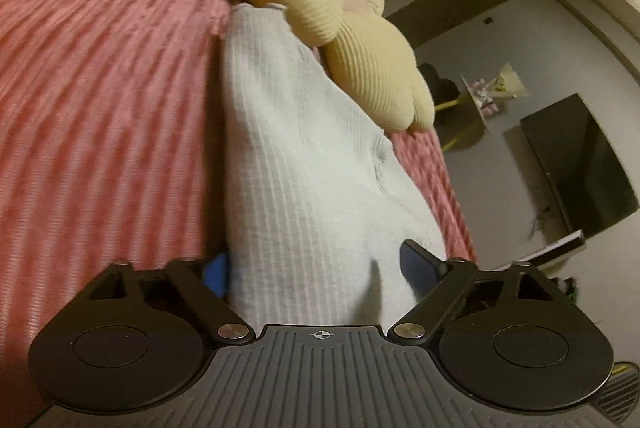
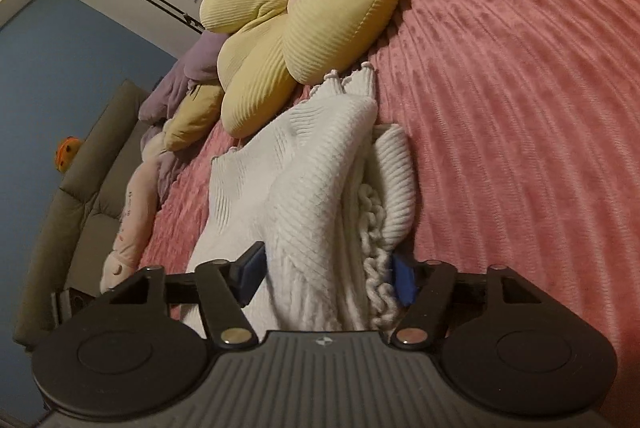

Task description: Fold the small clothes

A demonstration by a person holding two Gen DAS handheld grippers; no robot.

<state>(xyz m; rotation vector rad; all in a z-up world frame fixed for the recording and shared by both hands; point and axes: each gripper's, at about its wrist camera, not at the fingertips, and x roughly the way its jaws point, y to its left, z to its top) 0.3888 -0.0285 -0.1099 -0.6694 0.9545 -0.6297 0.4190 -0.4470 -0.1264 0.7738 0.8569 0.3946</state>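
Between the left gripper (image 1: 318, 270) fingers a white knit garment (image 1: 296, 155) lies on the pink bedspread (image 1: 100, 87), stretching away from the tips; jaws stand wide, blue pads at either edge of the cloth, and whether they press it I cannot tell; yellow flower pillow (image 1: 340, 19) just past the garment's far end, touching its hem; dark TV (image 1: 580, 163) off to the right. Between the right gripper (image 2: 326, 274) fingers the same garment (image 2: 316, 179) is bunched in folds, a braided cord (image 2: 374, 228) by the right pad; both blue pads sit against the bundle, jaws partly closed around it; pillow (image 2: 300, 11) beyond the frilled hem; grey headboard (image 2: 80, 187) far left.
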